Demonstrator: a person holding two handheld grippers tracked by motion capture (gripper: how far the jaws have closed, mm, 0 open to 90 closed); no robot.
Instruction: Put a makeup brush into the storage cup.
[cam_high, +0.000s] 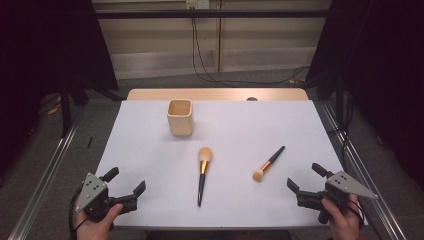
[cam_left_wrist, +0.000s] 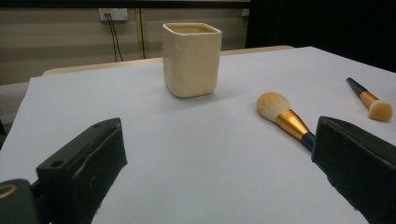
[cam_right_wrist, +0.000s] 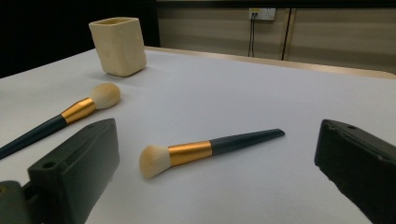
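Two makeup brushes lie on the white table sheet (cam_high: 235, 125). The larger brush (cam_high: 202, 173) lies near the middle with its tuft toward the far side; the smaller brush (cam_high: 268, 163) lies to its right, tuft toward me. A cream square cup (cam_high: 180, 117) stands upright behind them. My left gripper (cam_high: 124, 183) rests open at the near left corner, and in its own view the cup (cam_left_wrist: 192, 59) and the larger brush (cam_left_wrist: 283, 116) lie ahead. My right gripper (cam_high: 306, 178) is open at the near right corner, with the smaller brush (cam_right_wrist: 205, 149) lying ahead between its jaws, untouched.
The sheet covers a wooden table whose far edge (cam_high: 217, 94) shows behind the cup. Metal rails (cam_high: 50, 165) run along both sides at floor level, and cables (cam_high: 200, 55) hang down the back wall. Dark curtains stand at left and right.
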